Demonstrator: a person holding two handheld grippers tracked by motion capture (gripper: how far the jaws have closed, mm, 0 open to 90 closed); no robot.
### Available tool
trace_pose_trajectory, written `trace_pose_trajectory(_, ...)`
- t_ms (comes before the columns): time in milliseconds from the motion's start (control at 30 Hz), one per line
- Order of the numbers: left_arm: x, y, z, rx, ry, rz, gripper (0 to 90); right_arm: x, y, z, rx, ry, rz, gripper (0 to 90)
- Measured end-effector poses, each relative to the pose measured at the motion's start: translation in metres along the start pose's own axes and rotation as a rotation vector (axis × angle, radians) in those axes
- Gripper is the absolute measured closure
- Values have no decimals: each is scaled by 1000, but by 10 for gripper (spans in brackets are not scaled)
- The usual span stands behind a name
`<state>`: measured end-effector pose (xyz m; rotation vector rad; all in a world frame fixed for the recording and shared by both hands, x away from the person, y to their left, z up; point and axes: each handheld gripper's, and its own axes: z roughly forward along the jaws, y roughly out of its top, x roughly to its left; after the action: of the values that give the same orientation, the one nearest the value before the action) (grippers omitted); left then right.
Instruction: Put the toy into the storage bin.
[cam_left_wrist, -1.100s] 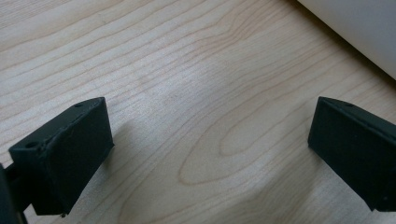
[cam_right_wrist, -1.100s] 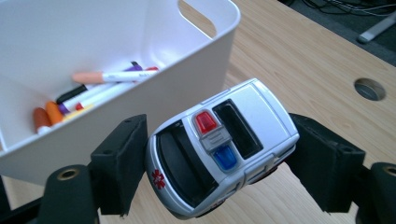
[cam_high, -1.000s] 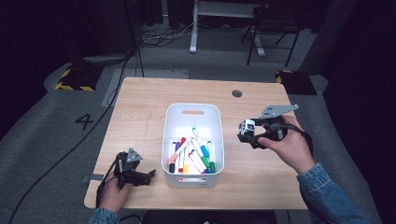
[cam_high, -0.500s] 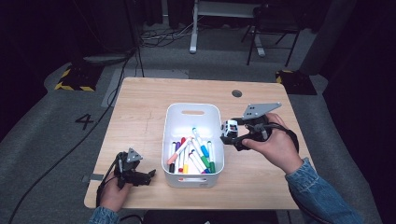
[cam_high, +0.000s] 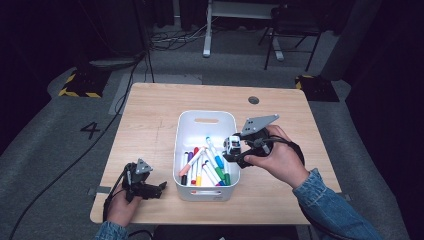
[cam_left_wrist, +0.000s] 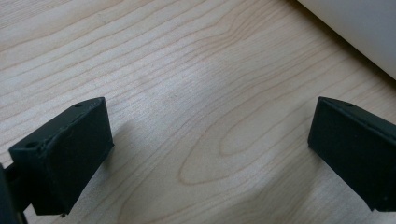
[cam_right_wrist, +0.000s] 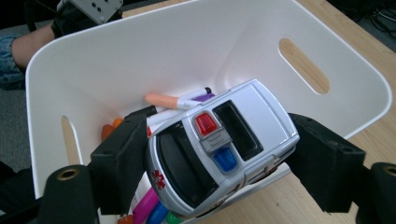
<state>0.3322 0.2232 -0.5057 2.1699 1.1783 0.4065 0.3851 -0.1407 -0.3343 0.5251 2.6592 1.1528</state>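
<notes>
The right gripper (cam_high: 234, 151) is hovering at the 3 o'clock rim of the white bin (cam_high: 205, 119), its jaws clamping a toy ambulance (cam_right_wrist: 219, 144) by its two sides. In the right gripper view the ambulance is lying tilted over the bin's near edge, with red and blue roof lights facing up; its lower end is running off the bottom of the frame, and the jaws are covering both flanks. Beneath it, the markers (cam_high: 205, 167) are lying in a loose heap on the bin floor, most of them being hidden by the toy in that view, with just an orange cap and a few coloured tips peeking out. The left gripper (cam_high: 159, 188) is resting on the wooden table (cam_high: 150, 115) at the bin's 9 o'clock, near the front corner, with its jaws standing wide apart around nothing but bare wood; a sliver of the bin wall is crossing the upper right corner of the left gripper view.
</notes>
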Motion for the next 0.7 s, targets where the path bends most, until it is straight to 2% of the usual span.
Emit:
trace_pose_trajectory(400,0,0,0,0,0,0,1,13,-6,17,80,57,-68,243)
trace_pose_trajectory(700,0,0,0,0,0,0,1,21,-9,23,162,68,-117,242)
